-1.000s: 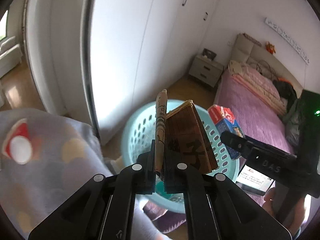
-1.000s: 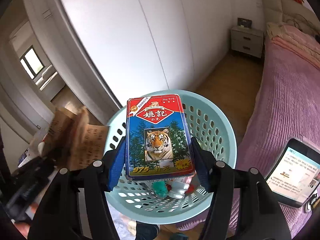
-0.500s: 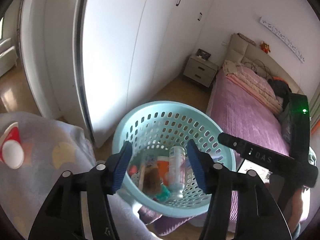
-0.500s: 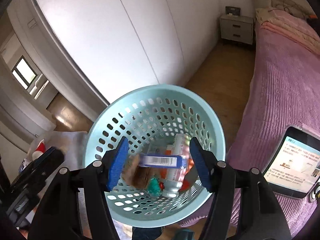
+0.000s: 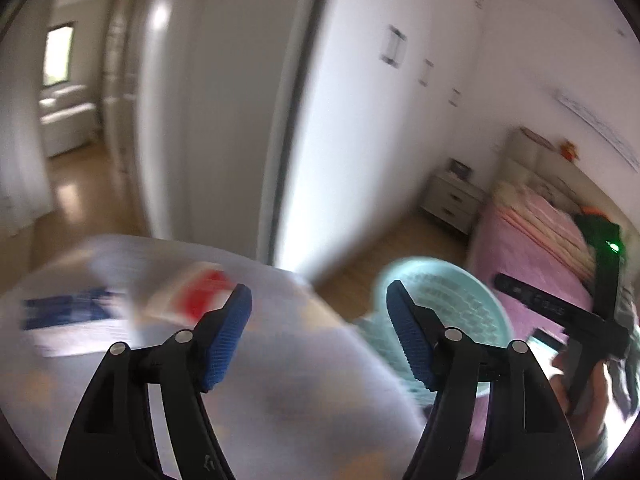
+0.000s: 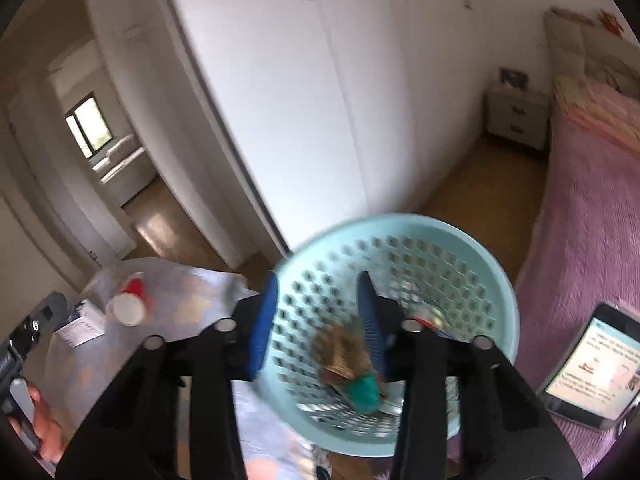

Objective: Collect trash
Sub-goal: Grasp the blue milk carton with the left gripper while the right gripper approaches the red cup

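The left gripper is spread wide and empty (its jaws have just been opening). The right gripper is drawn to its narrowest, its jaws having just been closing, and nothing is pinched.

Hazards:
- If the cloth-covered table is approached at speed, the red-and-white cup can be struck and rolled off the edge.
- The rim of the basket lies directly beyond the right gripper's fingers and can be clipped, tipping the collected trash.

The cup is located on the table, just left of the left gripper's fingertips. The blue-printed box is located farther left. The left view is smeared, so the cup is only probably on its side.
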`<move>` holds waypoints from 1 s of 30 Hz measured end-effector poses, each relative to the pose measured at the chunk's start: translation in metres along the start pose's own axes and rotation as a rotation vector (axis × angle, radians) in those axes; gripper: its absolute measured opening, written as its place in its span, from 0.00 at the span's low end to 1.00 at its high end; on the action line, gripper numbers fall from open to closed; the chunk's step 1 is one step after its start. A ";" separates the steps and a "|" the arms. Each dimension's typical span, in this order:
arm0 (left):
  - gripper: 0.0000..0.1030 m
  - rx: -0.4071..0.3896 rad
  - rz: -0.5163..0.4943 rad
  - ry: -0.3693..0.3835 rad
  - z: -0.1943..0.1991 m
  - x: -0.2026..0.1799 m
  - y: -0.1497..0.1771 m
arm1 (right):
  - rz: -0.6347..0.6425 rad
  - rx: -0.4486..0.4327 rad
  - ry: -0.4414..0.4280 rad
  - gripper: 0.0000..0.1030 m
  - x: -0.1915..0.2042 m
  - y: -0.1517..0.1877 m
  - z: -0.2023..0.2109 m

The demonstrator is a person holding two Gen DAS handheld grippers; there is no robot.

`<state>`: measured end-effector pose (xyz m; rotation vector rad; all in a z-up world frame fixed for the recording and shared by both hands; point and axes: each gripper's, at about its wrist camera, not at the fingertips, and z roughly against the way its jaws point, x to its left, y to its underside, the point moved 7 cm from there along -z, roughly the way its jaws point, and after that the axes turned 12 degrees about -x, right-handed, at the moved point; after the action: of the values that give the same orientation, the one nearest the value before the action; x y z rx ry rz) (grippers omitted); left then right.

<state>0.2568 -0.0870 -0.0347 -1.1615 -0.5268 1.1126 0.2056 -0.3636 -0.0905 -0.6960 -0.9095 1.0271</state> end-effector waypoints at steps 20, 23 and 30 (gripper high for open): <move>0.51 0.032 0.365 -0.237 0.006 0.249 0.023 | 0.243 0.159 -0.320 0.32 0.185 0.099 -0.057; 0.51 0.048 0.404 -0.163 0.014 0.237 0.029 | 0.226 0.188 -0.303 0.32 0.180 0.108 -0.062; 0.51 0.110 0.366 -0.038 0.051 0.174 0.053 | 0.210 0.192 -0.320 0.32 0.180 0.110 -0.061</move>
<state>0.2643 0.0904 -0.0993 -1.1693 -0.2828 1.4608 0.2561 -0.1603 -0.1564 -0.4789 -1.0102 1.4211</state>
